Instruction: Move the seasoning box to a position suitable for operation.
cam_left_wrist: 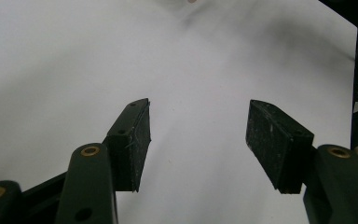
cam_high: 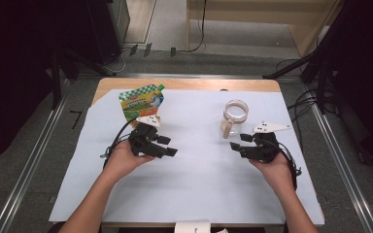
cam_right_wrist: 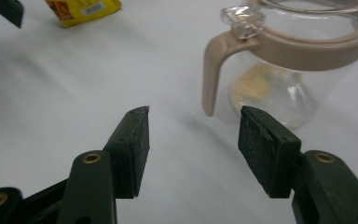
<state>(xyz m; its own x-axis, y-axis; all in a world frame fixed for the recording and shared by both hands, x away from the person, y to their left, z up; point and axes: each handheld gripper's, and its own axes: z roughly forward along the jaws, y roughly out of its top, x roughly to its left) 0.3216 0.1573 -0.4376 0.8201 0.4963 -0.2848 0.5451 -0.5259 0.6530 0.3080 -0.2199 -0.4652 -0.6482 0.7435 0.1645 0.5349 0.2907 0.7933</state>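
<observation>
A clear glass jug (cam_high: 235,118) with a beige rim and handle stands on the white sheet (cam_high: 194,184) at the right; a little pale powder lies at its bottom. In the right gripper view the jug (cam_right_wrist: 284,70) is just ahead and to the right, its handle near the right jaw. My right gripper (cam_high: 240,141) (cam_right_wrist: 195,114) is open with nothing between its jaws. A green and yellow pouch (cam_high: 142,101) (cam_right_wrist: 81,9) lies at the back left. My left gripper (cam_high: 168,145) (cam_left_wrist: 198,109) stands open over the bare sheet, in front of the pouch.
The white sheet covers most of a wooden table (cam_high: 189,83), whose far edge shows behind the pouch. A white label (cam_high: 192,227) sits at the near edge. Rails, cables and stands line the floor around the table.
</observation>
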